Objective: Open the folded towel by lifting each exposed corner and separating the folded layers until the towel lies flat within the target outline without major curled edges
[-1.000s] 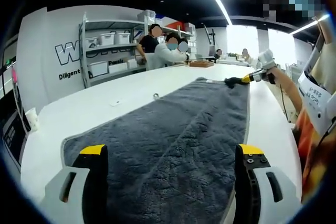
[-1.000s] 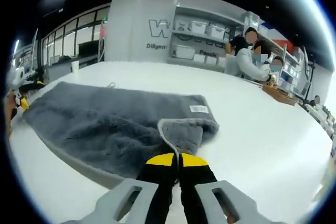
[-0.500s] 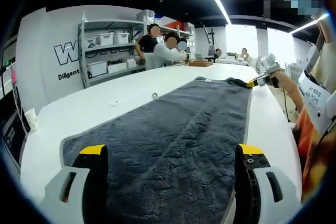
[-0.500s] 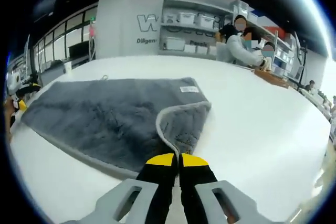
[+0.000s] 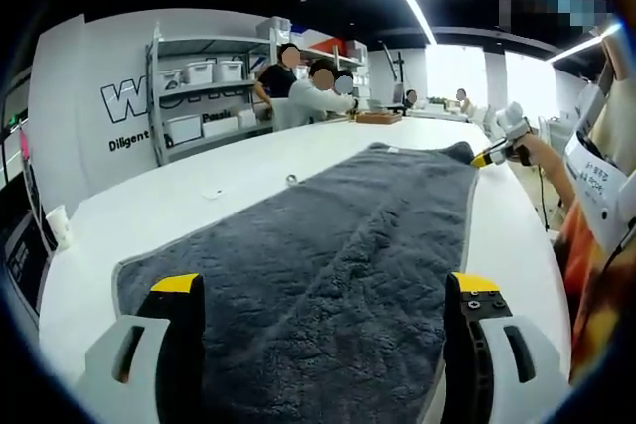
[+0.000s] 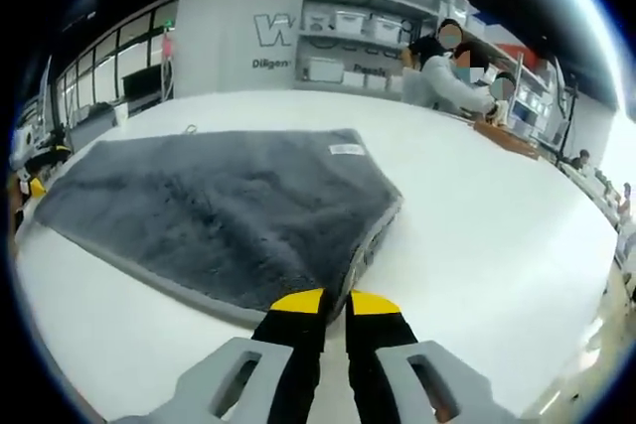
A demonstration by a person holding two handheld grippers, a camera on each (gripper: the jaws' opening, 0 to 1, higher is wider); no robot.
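A grey towel lies spread along a white table, its near end running between and beyond the left gripper, whose yellow-tipped jaws stand wide apart and released, one on either side of the cloth, holding nothing. At the towel's far end, the right gripper reaches in low over the table edge at the far corner, held out in a hand on an extended arm.

In the right gripper view, the right gripper has its jaws drawn together on the towel at its nearest corner, the grey border running straight into the tips. The cloth fans out ahead of the fingers, a white label at its far edge.
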